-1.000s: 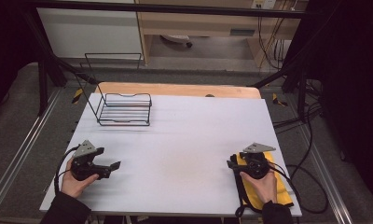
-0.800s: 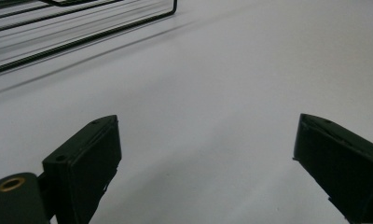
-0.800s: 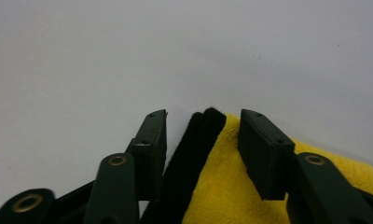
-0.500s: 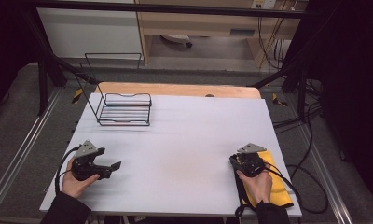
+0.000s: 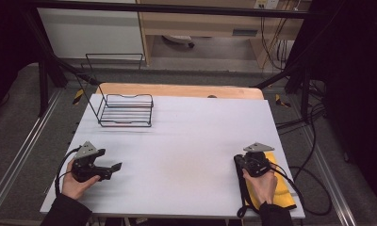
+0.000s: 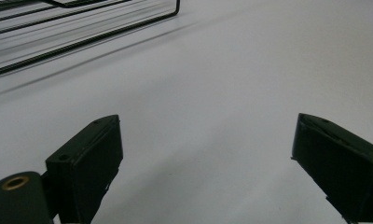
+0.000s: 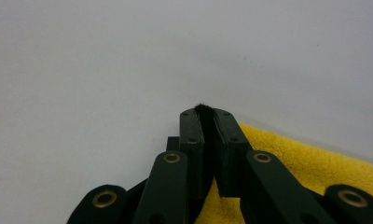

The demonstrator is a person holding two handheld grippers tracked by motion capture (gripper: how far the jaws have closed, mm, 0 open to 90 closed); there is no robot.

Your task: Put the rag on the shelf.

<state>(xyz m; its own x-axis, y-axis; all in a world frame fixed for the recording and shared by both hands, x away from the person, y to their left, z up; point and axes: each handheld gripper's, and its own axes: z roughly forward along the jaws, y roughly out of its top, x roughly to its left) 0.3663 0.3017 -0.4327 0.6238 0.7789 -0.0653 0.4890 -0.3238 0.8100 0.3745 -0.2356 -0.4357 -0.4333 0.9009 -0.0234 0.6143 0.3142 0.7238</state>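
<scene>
- The right gripper [image 5: 247, 162] is held at the near right corner of the white table [image 5: 186, 141]. Its jaws have just been closing and are pressed together on the black edge of a yellow cloth [image 7: 315, 163].
- The cloth is spread flat along the table's right edge, under the right hand.
- The left gripper [image 5: 112, 168] is rested near the near left corner, jaws wide apart, nothing between them.
- A black wire basket [image 5: 126, 110] is seen at the far left.

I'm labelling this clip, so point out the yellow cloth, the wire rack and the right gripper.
yellow cloth [image 7: 315, 163]: right gripper view, fleecy top surface.
wire rack [image 5: 126, 123]: high view, front rim wire.
right gripper [image 7: 208, 112]: right gripper view, tips pinching the cloth's black edge.
</scene>
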